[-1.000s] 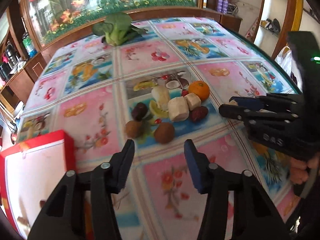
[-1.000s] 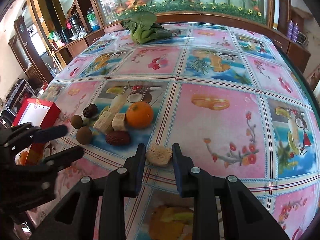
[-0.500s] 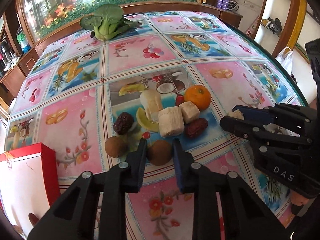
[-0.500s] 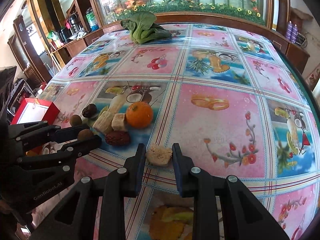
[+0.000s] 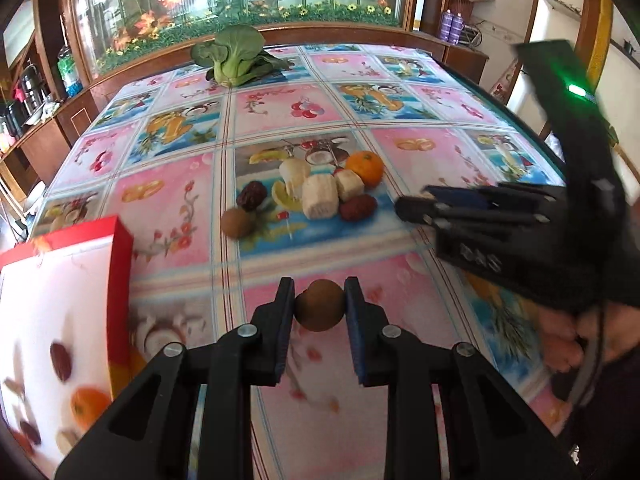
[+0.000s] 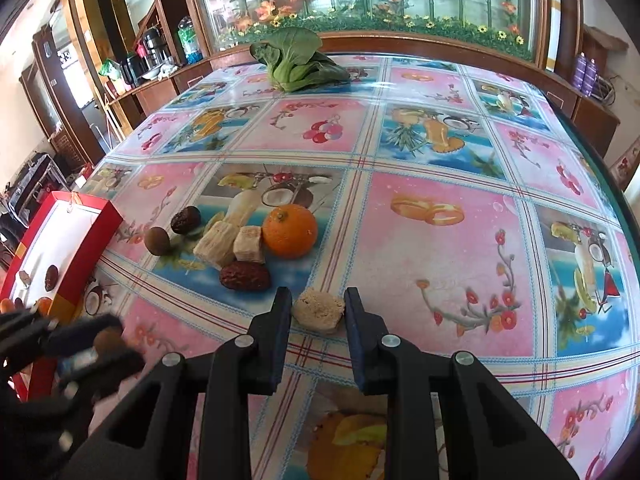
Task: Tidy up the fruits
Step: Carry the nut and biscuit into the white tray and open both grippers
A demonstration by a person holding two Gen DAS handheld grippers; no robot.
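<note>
Fingers of the left gripper [image 5: 319,307] pinch a round brown fruit [image 5: 319,305]; the right gripper [image 6: 318,308] brackets a pale chunk [image 6: 318,310], long axis crosswise, contact unclear.

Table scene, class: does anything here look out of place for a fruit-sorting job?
Yes. A leafy green vegetable, like bok choy, lies alone at the table's far edge, apart from the fruit pile around the orange.

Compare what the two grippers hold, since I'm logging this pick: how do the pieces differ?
The left gripper holds a round, smooth brown fruit; the right gripper holds a tan, crumbly-looking chunk with a flat top. The fruit is dark, the chunk pale. Both sit between the fingertips, jaws shut on them.
</note>
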